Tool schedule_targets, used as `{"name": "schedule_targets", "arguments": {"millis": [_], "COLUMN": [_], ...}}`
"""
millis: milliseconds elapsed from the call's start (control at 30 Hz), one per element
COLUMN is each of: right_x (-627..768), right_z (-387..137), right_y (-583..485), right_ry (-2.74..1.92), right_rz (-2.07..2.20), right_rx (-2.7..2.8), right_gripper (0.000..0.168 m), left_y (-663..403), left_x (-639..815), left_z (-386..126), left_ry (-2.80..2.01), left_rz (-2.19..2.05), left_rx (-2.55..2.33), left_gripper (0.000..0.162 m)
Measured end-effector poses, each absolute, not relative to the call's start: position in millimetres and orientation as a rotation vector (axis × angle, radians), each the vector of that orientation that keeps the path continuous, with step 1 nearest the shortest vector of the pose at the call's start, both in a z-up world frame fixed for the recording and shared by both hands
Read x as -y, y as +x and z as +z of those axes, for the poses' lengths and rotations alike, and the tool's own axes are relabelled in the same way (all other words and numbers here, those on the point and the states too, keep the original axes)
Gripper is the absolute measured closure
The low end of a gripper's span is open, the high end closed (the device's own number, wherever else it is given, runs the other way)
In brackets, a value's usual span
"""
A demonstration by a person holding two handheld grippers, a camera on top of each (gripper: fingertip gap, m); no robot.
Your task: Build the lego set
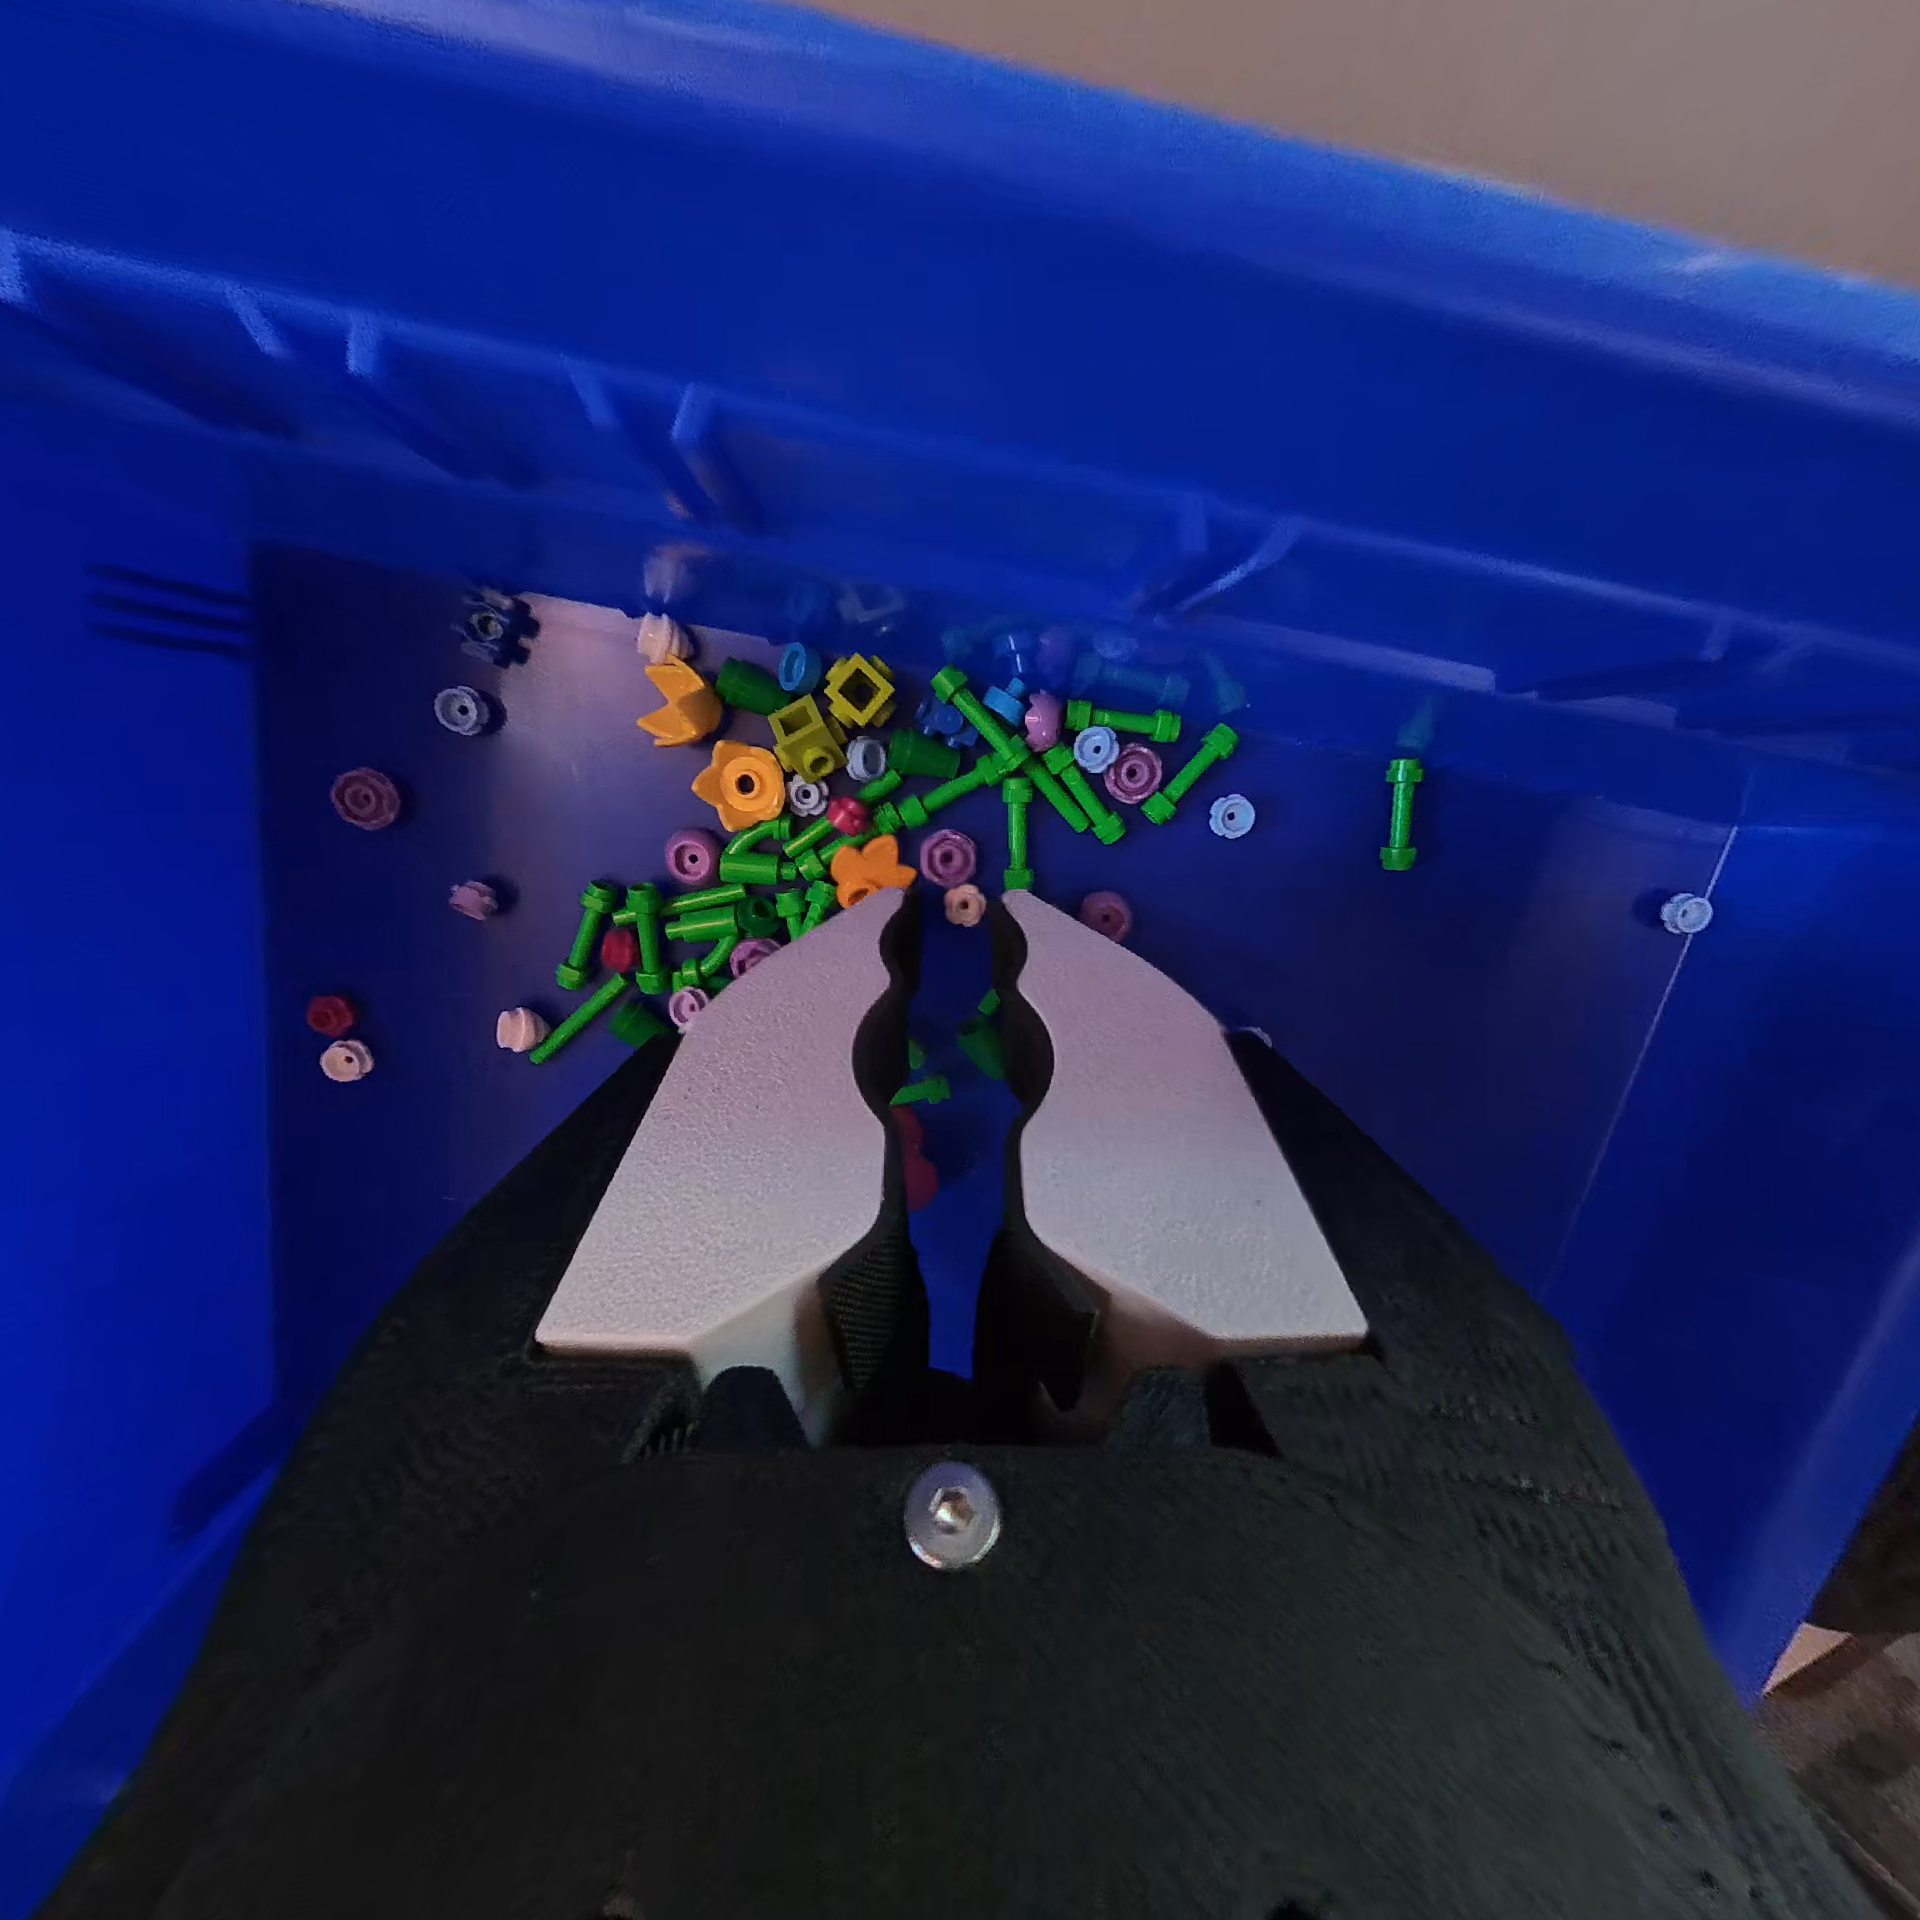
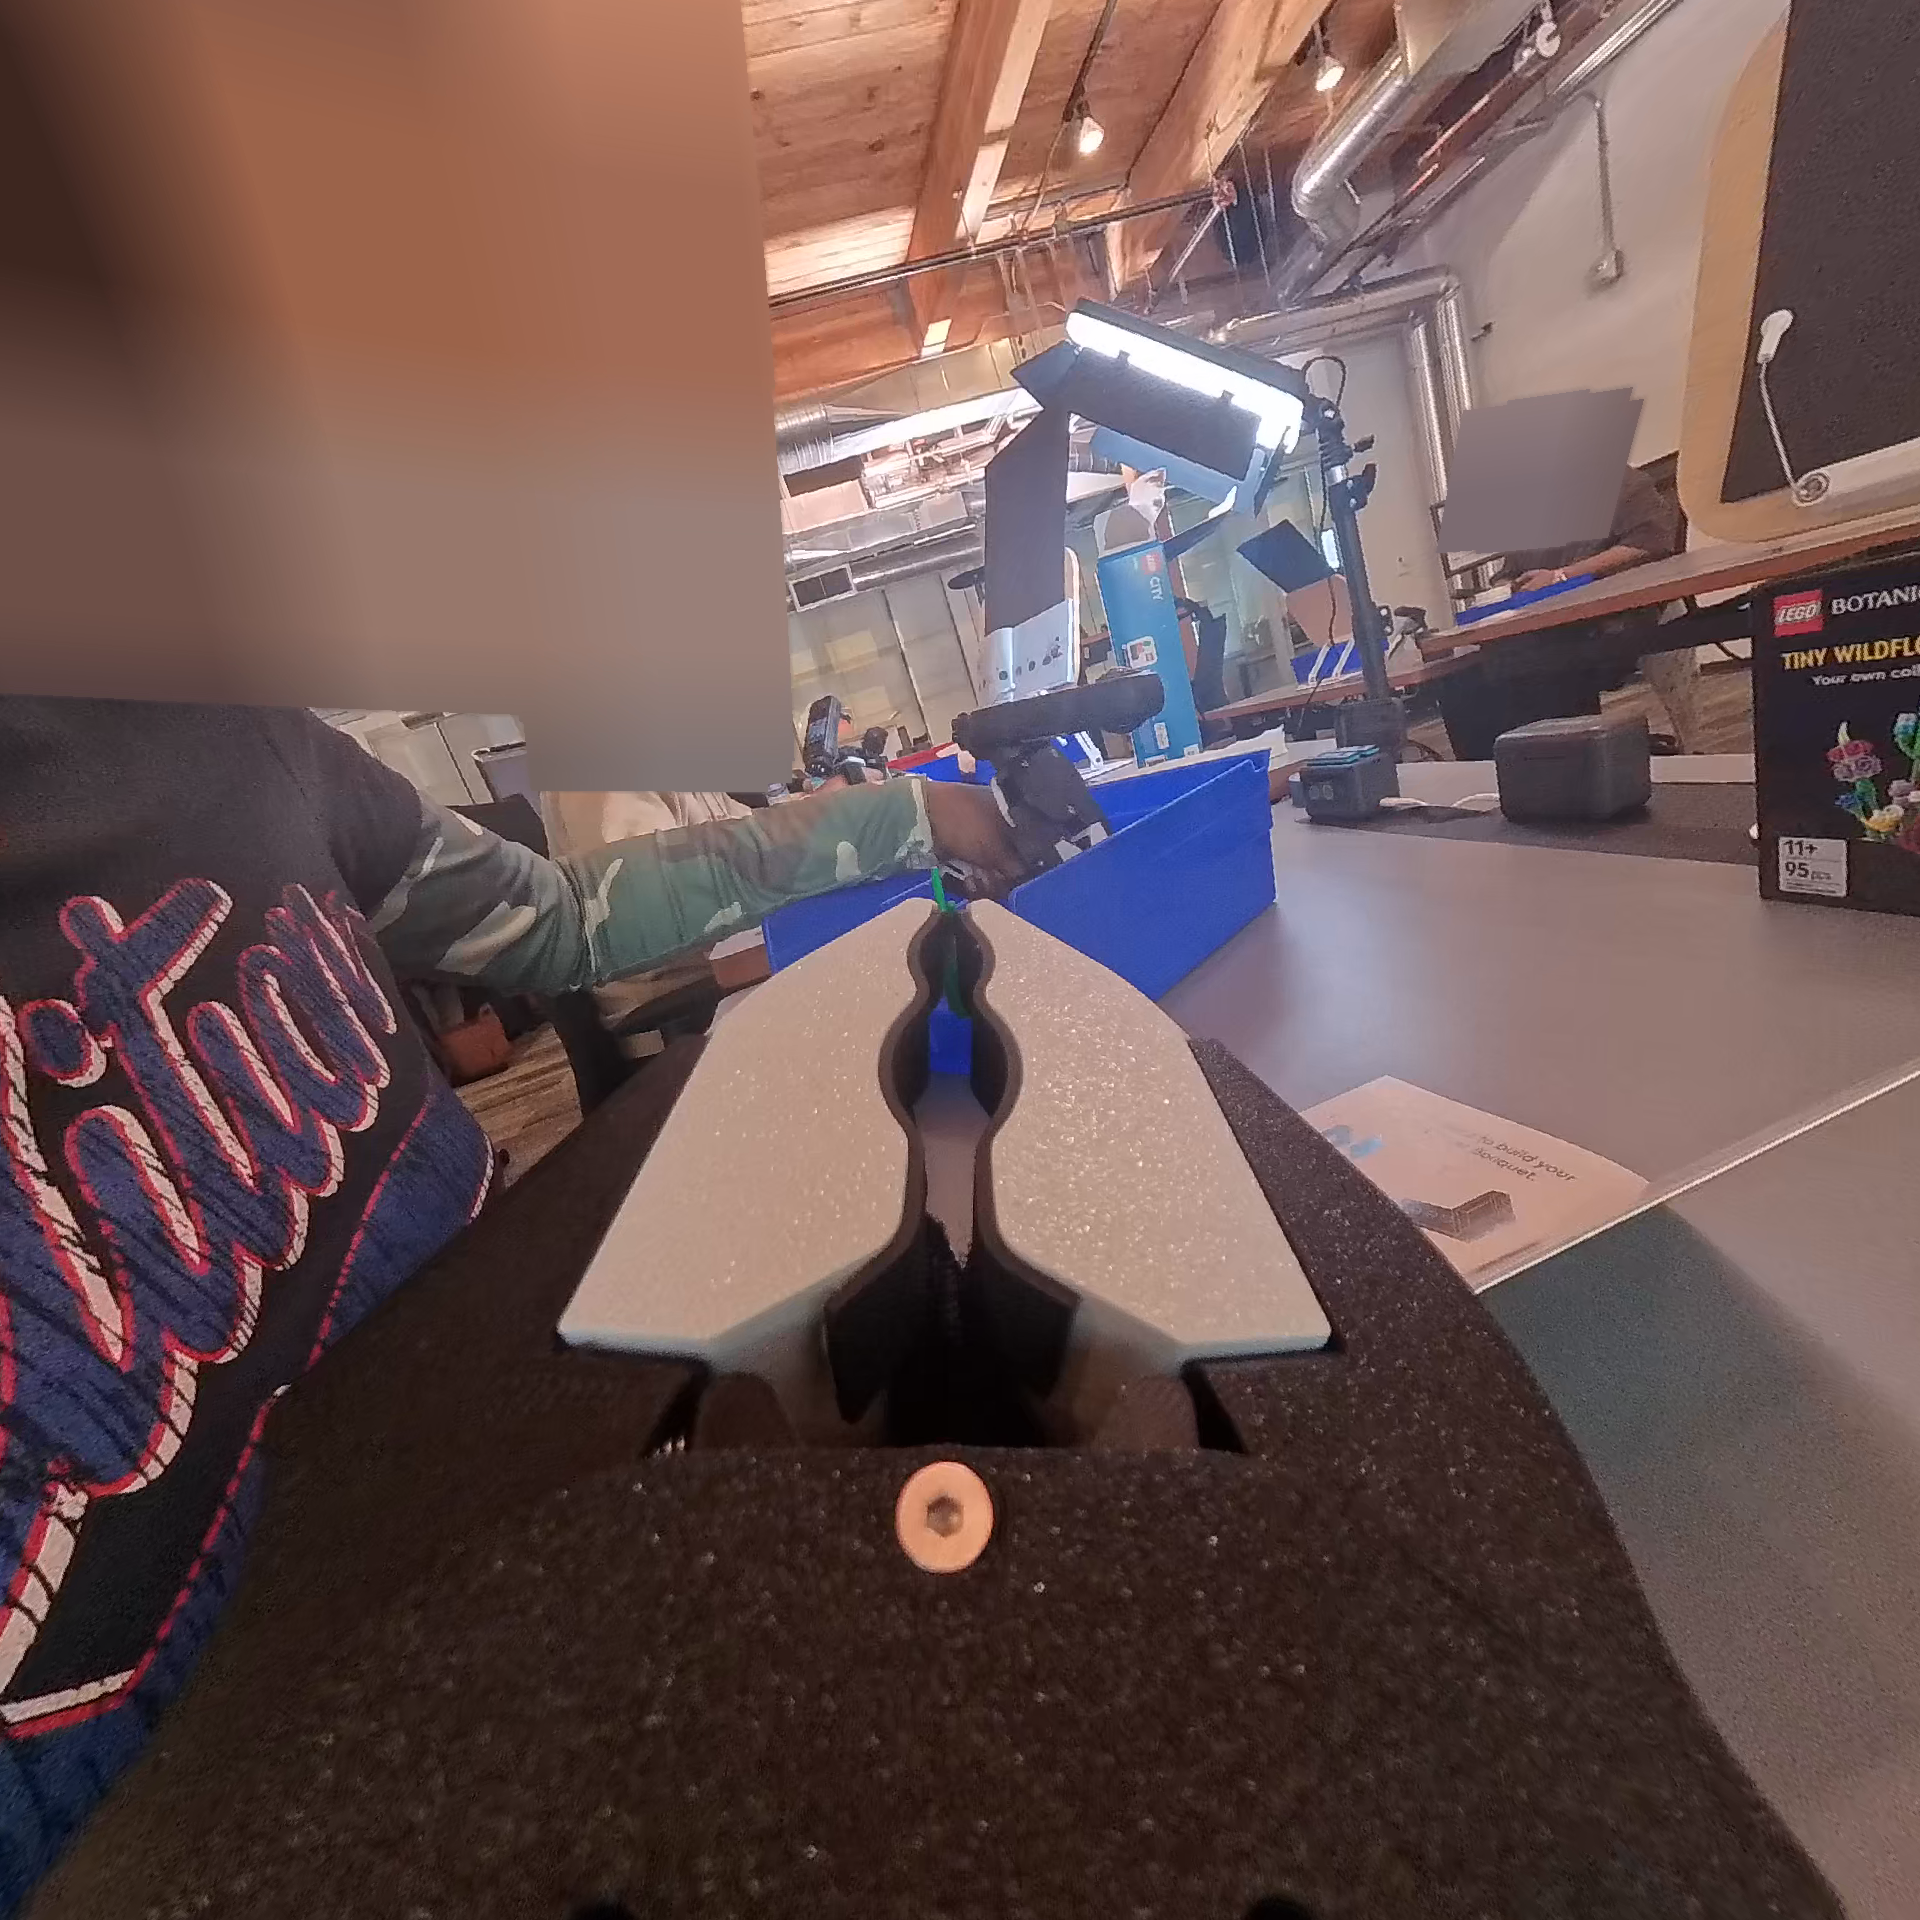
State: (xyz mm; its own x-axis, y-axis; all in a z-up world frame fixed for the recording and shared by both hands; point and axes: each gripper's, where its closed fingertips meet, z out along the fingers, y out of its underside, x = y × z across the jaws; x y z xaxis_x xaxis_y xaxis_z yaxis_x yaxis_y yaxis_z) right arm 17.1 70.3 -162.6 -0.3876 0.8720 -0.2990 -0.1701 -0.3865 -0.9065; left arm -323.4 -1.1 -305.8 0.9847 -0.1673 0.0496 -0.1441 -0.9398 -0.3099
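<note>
The left gripper (image 1: 958,902) is hovering slightly open over loose pieces (image 1: 831,821) mid-frame in the blue bin (image 1: 1558,1039), while the right gripper (image 2: 948,906) is pinching a thin green stem (image 2: 943,896).

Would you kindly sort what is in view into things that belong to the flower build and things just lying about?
Belongs to the job:
- blue bin of loose pieces
- green stems
- orange flower pieces
- green stem pinched in the right tongs
- left tongs, open over the pile
- instruction booklet
- set box

Lying about:
- studio light
- small black case
</note>
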Motion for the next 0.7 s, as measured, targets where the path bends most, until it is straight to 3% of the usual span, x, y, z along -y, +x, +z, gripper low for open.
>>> {"name": "schedule_targets", "arguments": {"millis": [433,700], "right_x": [-71,-71], "right_z": [-162,-162], "right_y": [18,17], "right_ry": [-1.074,-1.075], "right_rz": [1.855,1.869], "right_rx": [1.073,1.076], "right_gripper": [0.167,0.167], "left_y": [-321,-224], "left_x": [4,-4], "left_z": [-302,-214], "left_ry": [-2.822,-2.583], "left_rz": [-0.077,-0.13], "left_rx": [-0.275,-0.542], "left_gripper": [0.154,0.154]}}
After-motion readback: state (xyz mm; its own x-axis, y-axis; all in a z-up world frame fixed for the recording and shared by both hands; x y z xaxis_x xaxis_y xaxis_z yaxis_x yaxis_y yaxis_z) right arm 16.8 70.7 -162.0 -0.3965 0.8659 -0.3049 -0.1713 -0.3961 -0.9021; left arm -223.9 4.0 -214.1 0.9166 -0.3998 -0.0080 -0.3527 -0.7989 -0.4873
